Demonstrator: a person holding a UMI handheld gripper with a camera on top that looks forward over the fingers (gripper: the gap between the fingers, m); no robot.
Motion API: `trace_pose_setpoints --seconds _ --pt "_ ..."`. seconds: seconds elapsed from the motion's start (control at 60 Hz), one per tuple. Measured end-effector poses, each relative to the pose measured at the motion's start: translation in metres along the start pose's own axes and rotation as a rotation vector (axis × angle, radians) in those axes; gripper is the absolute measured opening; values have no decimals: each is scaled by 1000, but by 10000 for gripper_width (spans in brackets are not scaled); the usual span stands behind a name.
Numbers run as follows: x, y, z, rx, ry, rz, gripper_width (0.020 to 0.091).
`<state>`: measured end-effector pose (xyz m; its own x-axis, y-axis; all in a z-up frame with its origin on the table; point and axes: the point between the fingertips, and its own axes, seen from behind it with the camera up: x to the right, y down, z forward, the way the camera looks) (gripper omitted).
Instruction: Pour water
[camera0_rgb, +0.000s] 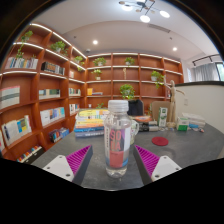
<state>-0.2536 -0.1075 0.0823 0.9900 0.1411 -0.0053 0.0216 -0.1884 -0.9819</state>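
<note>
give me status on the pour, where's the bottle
Fingers open, nothing held. Bottle upright on the table, just ahead between them, cap on. Path clear; red lid and clutter lie off to the side.

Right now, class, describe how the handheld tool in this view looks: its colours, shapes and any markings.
Only the two fingers of the tool show. Each is white and wedge-shaped, tapering forward, with a black patch on its top face. Each finger's inner face carries a magenta pad with a ridged, grid-like texture. No cables, sleeve or hand are visible.
</note>
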Motion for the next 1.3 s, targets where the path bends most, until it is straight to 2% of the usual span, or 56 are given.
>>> trace_pose_setpoints --seconds 0.117,0.217,0.283,0.317,0.35,0.467,0.6,0.8,0.867,0.967,1.1,1.2,1.3 --pt "1 -12 26 35 20 48 864" --pt "3 -19 37 63 14 71 810" --pt "7 -20 47 72 34 62 711" --pt "14 -20 49 73 62 51 637" --pt "18 -21 50 78 84 28 527" --pt "22 -22 50 106 85 38 485" --pt "13 -22 50 93 24 32 377" --pt "19 -22 47 73 54 55 373" --pt "10 -37 53 85 55 69 374" --pt "-24 -63 74 105 -11 182 374" --pt "-65 -94 104 112 -103 516 373" --pt "-65 -111 132 157 -186 863 373" --pt "-56 -123 154 197 -218 1177 374"
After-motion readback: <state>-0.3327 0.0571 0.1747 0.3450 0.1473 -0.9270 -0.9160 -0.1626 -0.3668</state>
